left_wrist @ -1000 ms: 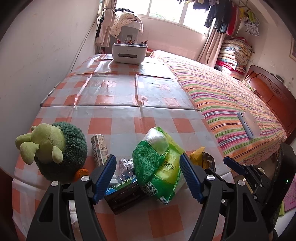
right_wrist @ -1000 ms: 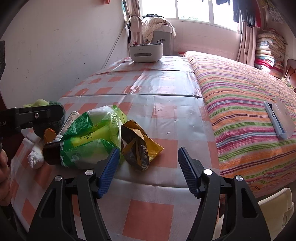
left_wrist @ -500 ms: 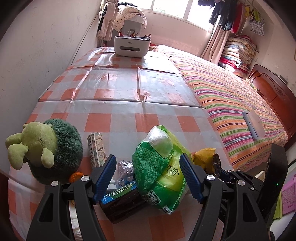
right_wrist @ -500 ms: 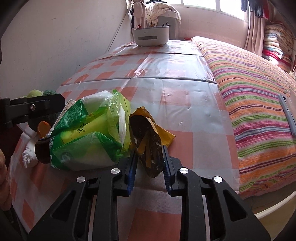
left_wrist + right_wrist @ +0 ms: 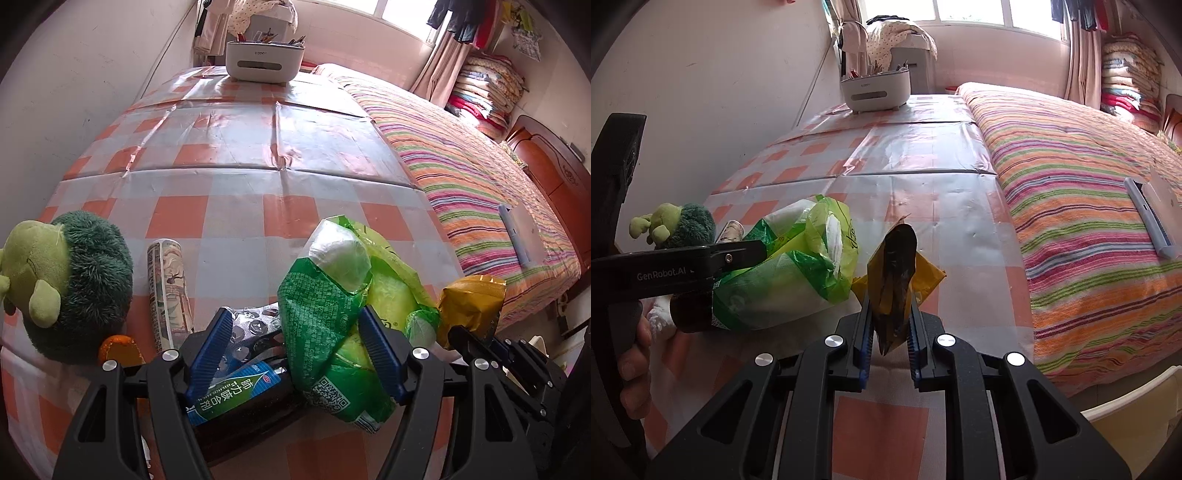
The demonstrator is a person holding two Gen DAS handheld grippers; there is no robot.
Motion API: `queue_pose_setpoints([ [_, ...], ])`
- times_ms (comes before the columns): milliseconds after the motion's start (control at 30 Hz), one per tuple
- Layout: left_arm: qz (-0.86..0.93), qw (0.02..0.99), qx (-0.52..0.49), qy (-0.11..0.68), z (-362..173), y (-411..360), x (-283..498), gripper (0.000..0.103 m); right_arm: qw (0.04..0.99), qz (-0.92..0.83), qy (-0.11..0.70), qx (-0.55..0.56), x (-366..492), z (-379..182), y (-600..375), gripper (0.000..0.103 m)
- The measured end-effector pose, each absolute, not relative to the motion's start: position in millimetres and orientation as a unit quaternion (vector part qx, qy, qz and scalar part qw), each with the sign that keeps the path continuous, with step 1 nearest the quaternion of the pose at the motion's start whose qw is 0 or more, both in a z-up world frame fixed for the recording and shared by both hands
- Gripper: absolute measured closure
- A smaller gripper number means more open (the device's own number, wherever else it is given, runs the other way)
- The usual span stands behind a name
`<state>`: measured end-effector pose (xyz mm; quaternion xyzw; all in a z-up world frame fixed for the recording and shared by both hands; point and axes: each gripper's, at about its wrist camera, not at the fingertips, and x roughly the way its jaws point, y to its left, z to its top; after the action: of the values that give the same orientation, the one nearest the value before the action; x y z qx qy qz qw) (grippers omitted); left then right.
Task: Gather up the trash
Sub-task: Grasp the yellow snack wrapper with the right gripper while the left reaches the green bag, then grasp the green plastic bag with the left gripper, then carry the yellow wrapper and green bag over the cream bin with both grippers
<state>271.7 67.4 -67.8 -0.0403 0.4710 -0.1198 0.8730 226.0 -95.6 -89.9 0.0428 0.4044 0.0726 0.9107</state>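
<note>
The right tongs (image 5: 888, 332) now pinch the yellow snack wrapper (image 5: 899, 273) upright — raised since before; the left tongs (image 5: 295, 347) stay spread around the green bag (image 5: 332, 317).

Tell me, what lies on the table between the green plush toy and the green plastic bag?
In the left wrist view, a rolled paper tube lies between the plush toy and the green bag.

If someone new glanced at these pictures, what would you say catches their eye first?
Probably the right gripper shut on a crumpled yellow wrapper at the near edge of the checked table. Next, just left of it, the big green bag lying between the open fingers of the left gripper. The green plush toy sits further left, by the wall.
</note>
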Motion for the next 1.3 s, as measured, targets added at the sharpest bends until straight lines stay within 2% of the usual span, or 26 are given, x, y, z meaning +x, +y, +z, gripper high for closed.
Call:
queue_pose_setpoints([
  [67, -0.122, 0.873, -0.040, 0.471, -69.0, 63.2, 271.8, 0.038, 0.911, 0.070, 0.404, 0.042, 223.9, -90.5, -98.4, 0.088],
  [133, -0.131, 0.872, -0.032, 0.471, -69.9, 56.8, 271.1, 0.049, 0.911, 0.067, 0.404, 0.041, 222.3, -90.9, -101.0, 0.088],
  [200, -0.138, 0.868, -0.024, 0.476, -72.5, 49.5, 271.3, 0.065, 0.913, 0.064, 0.402, 0.040, 220.3, -90.4, -103.5, 0.088],
  [267, -0.139, 0.867, -0.016, 0.477, -75.0, 43.7, 270.6, 0.067, 0.914, 0.061, 0.399, 0.045, 217.8, -89.0, -107.5, 0.088],
  [367, -0.137, 0.870, -0.007, 0.474, -75.6, 38.1, 269.0, 0.079, 0.916, 0.055, 0.394, 0.049, 213.3, -87.0, -113.2, 0.088],
  [500, -0.134, 0.875, -0.004, 0.465, -75.1, 36.3, 267.3, 0.088, 0.920, 0.049, 0.385, 0.052, 207.1, -83.2, -118.9, 0.088],
  [667, -0.122, 0.892, 0.010, 0.436, -66.7, 33.7, 258.3, 0.092, 0.926, 0.041, 0.371, 0.054, 198.0, -76.2, -125.2, 0.088],
  [1300, -0.140, 0.927, 0.030, 0.347, -26.8, 32.0, 196.8, 0.093, 0.946, 0.020, 0.321, 0.040, 159.1, -49.8, -133.9, 0.088],
])
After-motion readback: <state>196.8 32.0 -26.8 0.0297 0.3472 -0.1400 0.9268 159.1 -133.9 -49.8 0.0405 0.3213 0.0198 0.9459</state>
